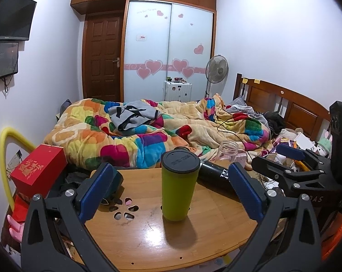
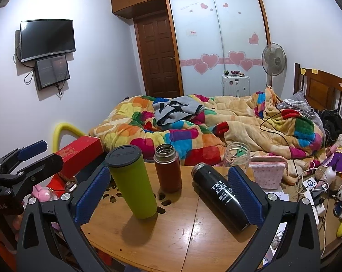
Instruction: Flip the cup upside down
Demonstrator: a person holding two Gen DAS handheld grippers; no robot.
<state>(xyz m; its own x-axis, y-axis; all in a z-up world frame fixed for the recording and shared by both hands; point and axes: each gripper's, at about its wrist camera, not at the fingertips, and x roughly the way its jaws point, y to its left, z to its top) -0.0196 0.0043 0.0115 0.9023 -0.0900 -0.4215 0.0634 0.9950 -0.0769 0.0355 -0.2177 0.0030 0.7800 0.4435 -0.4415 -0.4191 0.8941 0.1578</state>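
Green cup [image 1: 179,185] upright on table [image 1: 148,244]: rigid, smooth, likely slippery, tall so tippy; grasp mid-body. Left gripper [image 1: 171,195] and right gripper [image 2: 168,195] both spread apart, empty

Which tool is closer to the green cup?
Left. The left tool frames the green cup between its open fingers; the right tool sits further right, nearer the black bottle.

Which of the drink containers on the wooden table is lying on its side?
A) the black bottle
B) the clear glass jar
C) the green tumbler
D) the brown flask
A: the black bottle lies flat on the table, while the green tumbler, brown flask and clear glass jar all stand upright.
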